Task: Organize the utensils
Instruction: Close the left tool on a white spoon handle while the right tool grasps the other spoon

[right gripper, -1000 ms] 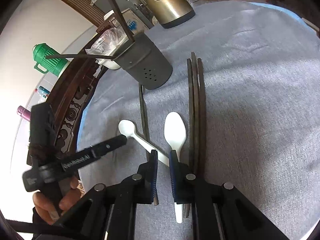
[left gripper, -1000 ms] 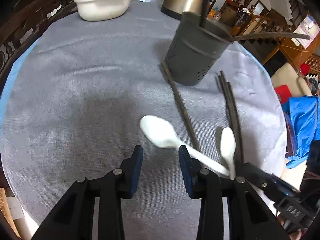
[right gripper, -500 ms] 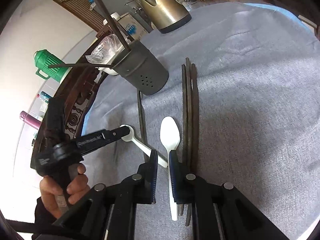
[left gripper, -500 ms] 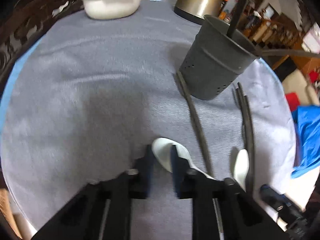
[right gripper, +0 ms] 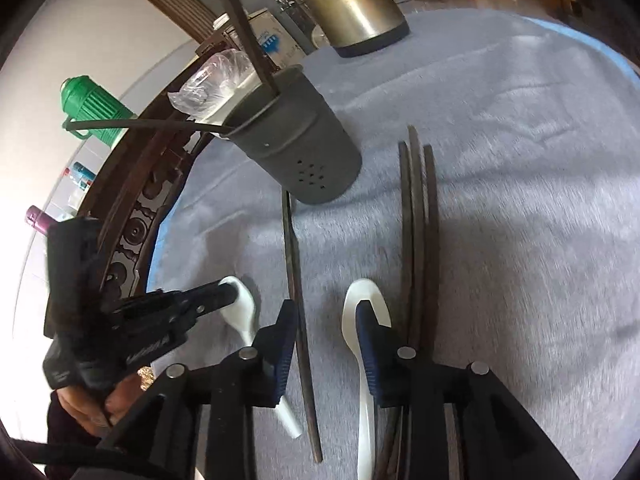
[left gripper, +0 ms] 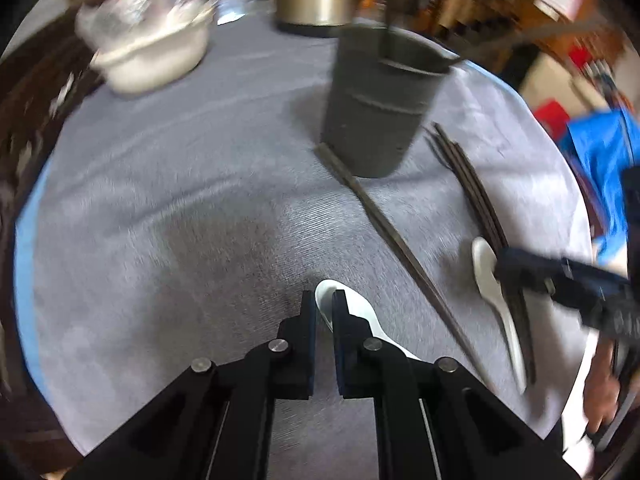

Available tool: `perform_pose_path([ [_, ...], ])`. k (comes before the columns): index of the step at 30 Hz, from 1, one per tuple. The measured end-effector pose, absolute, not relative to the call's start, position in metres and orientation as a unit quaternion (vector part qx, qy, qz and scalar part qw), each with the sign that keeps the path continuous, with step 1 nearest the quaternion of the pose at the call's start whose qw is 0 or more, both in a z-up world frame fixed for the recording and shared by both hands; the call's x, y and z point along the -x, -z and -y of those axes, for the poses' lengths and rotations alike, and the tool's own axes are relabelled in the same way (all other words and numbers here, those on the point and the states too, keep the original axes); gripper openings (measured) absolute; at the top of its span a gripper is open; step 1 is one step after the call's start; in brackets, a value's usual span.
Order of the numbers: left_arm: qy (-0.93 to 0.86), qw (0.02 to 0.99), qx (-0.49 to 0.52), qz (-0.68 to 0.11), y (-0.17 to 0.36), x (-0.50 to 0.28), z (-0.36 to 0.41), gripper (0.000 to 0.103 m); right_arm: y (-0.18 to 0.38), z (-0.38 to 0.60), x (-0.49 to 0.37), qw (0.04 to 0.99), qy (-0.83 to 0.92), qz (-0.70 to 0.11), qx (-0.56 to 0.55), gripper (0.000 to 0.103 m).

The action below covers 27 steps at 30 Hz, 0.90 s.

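We hold the left gripper [left gripper: 324, 306] low over the near part of the round, grey-covered worktop [left gripper: 168, 184]. Its fingers [left gripper: 309, 322] are pinched almost together on the bowl of a white spoon [left gripper: 362, 312], whose handle runs back under the right-hand finger. From the right wrist view the same gripper [right gripper: 230, 294] reaches in from the left edge and its tips cover that spoon [right gripper: 244, 312] at the bowl.

Our right gripper [right gripper: 326, 324] has just been opening; its fingers [right gripper: 366, 344] now stand partly apart and clamp nothing. Between them lie a single dark chopstick [right gripper: 294, 276] and the second white spoon [right gripper: 360, 308], and we cannot tell whether the right-hand finger touches that spoon's bowl. Just right of this spoon lies a bundle of three dark chopsticks [right gripper: 418, 216], their far ends pointing toward the middle of the worktop.

The grey perforated utensil holder [right gripper: 298, 150] stands upright beyond the single chopstick's far end, with dark utensils already sticking out of its mouth. Toward the far edge sit a metal kettle [right gripper: 350, 4] and a white bowl [left gripper: 152, 56] with clear plastic in it. In the left wrist view the second spoon [left gripper: 490, 276] lies near the right edge, touching the chopstick bundle [left gripper: 472, 184].
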State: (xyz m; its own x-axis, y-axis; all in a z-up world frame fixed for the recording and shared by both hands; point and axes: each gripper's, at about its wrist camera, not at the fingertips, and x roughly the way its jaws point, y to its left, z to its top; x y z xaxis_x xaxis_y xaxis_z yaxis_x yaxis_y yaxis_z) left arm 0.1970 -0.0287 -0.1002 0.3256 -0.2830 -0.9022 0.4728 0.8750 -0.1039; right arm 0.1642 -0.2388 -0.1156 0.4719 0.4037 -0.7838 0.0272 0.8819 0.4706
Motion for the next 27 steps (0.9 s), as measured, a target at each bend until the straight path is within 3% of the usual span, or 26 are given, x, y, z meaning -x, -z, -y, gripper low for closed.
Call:
perform_pose_path([
  [3, 0.266, 0.804, -0.133, -0.514, 0.089, -0.189, 0.037, 0.008, 0.112, 0.238, -0.170, 0.840, -0.106, -0.495, -0.195, 0.034],
  [4, 0.273, 0.803, -0.146, -0.510, 0.087, -0.189, 0.040, 0.008, 0.112, 0.238, -0.173, 0.841, -0.106, -0.495, -0.192, 0.038],
  [6, 0.286, 0.797, -0.163, -0.507, 0.084, -0.182, 0.046, 0.008, 0.116, 0.239, -0.181, 0.839, -0.099, -0.502, -0.184, 0.060],
  [8, 0.287, 0.792, -0.171, -0.511, 0.089, -0.184, 0.053, 0.008, 0.120, 0.238, -0.186, 0.842, -0.097, -0.502, -0.173, 0.066],
  [14, 0.276, 0.788, -0.136, -0.533, 0.101, -0.191, 0.055, 0.012, 0.128, 0.232, -0.186, 0.828, -0.110, -0.534, -0.131, 0.065],
  [16, 0.273, 0.788, -0.116, -0.540, 0.101, -0.188, 0.050, 0.028, 0.128, 0.228, -0.183, 0.828, -0.113, -0.538, -0.107, 0.065],
  [22, 0.257, 0.790, -0.097, -0.548, 0.099, -0.175, 0.041, 0.043, 0.127, 0.210, -0.177, 0.818, -0.122, -0.560, -0.042, 0.065],
  [24, 0.247, 0.790, -0.101, -0.553, 0.102, -0.174, 0.047, 0.043, 0.127, 0.205, -0.175, 0.821, -0.116, -0.558, -0.025, 0.058],
  [26, 0.235, 0.791, -0.107, -0.554, 0.108, -0.176, 0.056, 0.043, 0.127, 0.201, -0.175, 0.826, -0.104, -0.554, -0.007, 0.037],
  [27, 0.231, 0.789, -0.108, -0.559, 0.112, -0.177, 0.059, 0.042, 0.128, 0.204, -0.175, 0.826, -0.100, -0.555, -0.002, 0.035],
])
